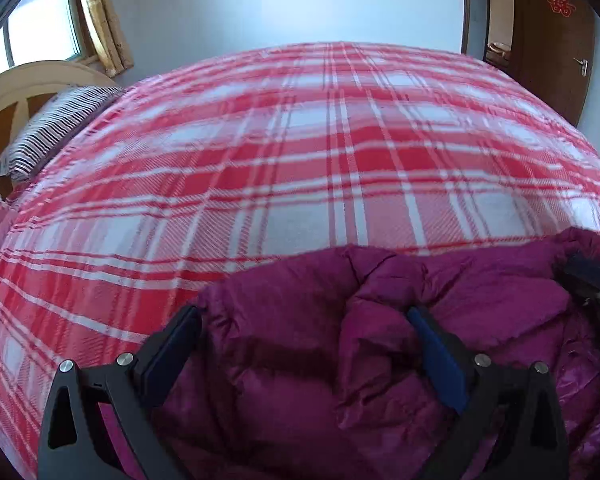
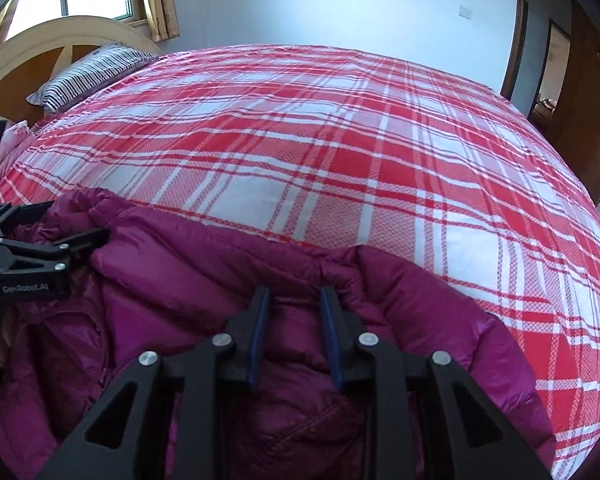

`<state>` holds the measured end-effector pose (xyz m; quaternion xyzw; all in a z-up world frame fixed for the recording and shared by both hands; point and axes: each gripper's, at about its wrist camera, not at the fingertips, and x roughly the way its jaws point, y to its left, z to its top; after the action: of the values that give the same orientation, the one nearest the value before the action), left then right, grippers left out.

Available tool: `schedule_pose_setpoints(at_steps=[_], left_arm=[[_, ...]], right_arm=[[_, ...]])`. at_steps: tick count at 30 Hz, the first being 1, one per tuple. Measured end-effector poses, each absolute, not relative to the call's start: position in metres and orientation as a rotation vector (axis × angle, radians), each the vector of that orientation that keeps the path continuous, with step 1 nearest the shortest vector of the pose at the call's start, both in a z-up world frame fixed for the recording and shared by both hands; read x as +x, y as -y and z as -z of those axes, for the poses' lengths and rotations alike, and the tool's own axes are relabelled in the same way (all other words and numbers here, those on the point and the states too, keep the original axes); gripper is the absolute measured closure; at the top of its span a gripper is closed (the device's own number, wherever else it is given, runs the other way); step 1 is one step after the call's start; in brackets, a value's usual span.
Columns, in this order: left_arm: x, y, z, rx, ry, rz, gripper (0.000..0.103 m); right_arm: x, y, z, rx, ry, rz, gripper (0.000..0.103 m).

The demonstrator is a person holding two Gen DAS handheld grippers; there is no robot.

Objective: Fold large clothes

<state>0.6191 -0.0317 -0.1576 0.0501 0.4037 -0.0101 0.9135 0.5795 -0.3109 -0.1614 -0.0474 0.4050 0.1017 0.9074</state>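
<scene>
Filling most of both views, a red and white plaid bedspread is covering a wide bed, with a striped pillow lying by the headboard and a window behind it. At the near edge of the bed a magenta puffer jacket is lying bunched and crumpled, not yet flattened. Over its left portion the left gripper is hovering with its jaws spread wide and puffy fabric bulging between them, unpinched. Over the jacket's middle the right gripper is hovering with its jaws narrowly parted and nothing clamped between them. Folding seems to be at an early stage, between grasps. Next, each gripper likely needs to be closing on an edge, then drawing the jacket flat.
</scene>
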Motion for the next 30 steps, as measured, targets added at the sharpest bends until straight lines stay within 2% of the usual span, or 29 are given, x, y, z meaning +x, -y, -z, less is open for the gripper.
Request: schedule_pose_setpoints(at_steps=[3, 6, 12, 14, 19, 26, 30], left_arm=[[0.605, 0.037, 0.120, 0.070, -0.709, 0.050, 0.001], [0.604, 0.058, 0.111, 0.083, -0.721, 0.128, 0.001], [0.623, 0.080, 0.179, 0.147, -0.920, 0.090, 0.001], [0.629, 0.066, 0.181, 0.042, -0.937, 0.121, 0.001], [0.625, 0.059, 0.183, -0.015, -0.921, 0.149, 0.001], [0.596, 0.027, 0.123, -0.198, -0.692, 0.184, 0.001], [0.598, 0.028, 0.103, -0.362, -0.699, 0.397, 0.001]], right_arm=[[0.582, 0.313, 0.162, -0.089, -0.835, -0.214, 0.075], [0.582, 0.310, 0.163, -0.103, -0.829, -0.208, 0.075], [0.582, 0.311, 0.165, -0.100, -0.826, -0.209, 0.075], [0.582, 0.310, 0.165, -0.108, -0.827, -0.206, 0.075], [0.583, 0.314, 0.166, -0.080, -0.823, -0.218, 0.075], [0.581, 0.309, 0.167, -0.111, -0.811, -0.200, 0.075], [0.581, 0.309, 0.167, -0.112, -0.807, -0.199, 0.075]])
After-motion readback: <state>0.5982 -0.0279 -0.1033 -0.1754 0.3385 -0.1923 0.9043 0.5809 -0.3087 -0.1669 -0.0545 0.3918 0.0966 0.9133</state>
